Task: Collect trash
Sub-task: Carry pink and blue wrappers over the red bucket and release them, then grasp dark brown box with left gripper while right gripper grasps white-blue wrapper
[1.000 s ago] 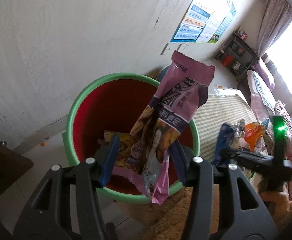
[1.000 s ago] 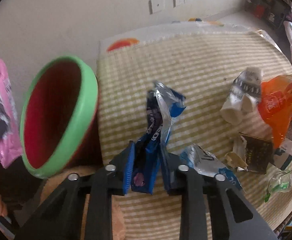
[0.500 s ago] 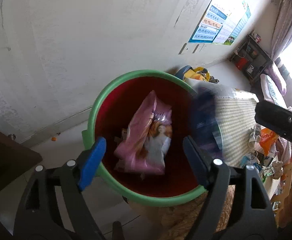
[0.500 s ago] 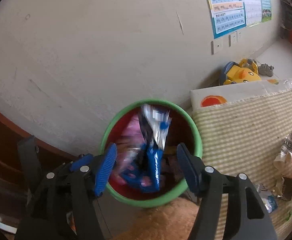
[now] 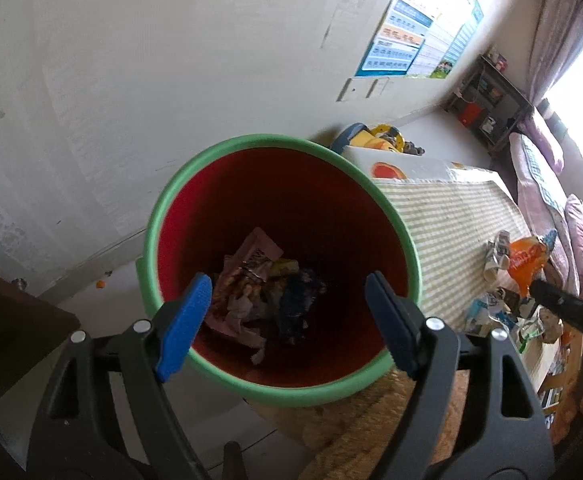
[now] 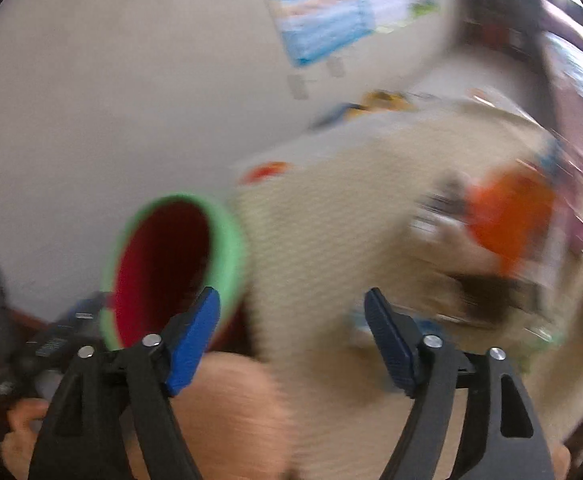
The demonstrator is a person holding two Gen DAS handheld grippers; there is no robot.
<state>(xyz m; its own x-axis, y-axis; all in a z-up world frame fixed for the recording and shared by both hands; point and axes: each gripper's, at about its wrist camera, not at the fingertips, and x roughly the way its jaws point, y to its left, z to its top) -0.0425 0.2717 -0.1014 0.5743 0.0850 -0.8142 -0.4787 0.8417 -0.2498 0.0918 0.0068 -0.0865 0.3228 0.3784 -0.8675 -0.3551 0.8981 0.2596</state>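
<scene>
Two wrappers lie at the bottom of the bin (image 5: 279, 240), a round container with a green rim and red inner wall that fills the centre of the left wrist view, its mouth facing up toward the camera. The pink wrapper (image 5: 247, 276) lies crumpled, its long axis running from upper right to lower left of the frame; the dark blue wrapper (image 5: 297, 304) sits just to its right, touching it, its long axis running nearly top to bottom of the frame. The left gripper (image 5: 287, 320) hovers above the bin mouth with its blue pads spread wide and nothing between them, its jaws having just been opening. At the right edge of that view, remaining litter rests on a striped mat (image 5: 451, 220): an orange packet (image 5: 525, 256), a crumpled white wrapper (image 5: 497, 252) beside it and smaller scraps lower down. The right wrist view is heavily motion-blurred. The right gripper (image 6: 291, 336) is released, pads well apart and empty, its jaws having just been opening. In this view the bin (image 6: 227, 248) appears at lower left, mouth turned toward the left of the frame, and the orange packet (image 6: 507, 220) appears at right on the mat; finer detail of the litter cannot be told. A hand (image 6: 23, 432) shows at the lower left corner.
</scene>
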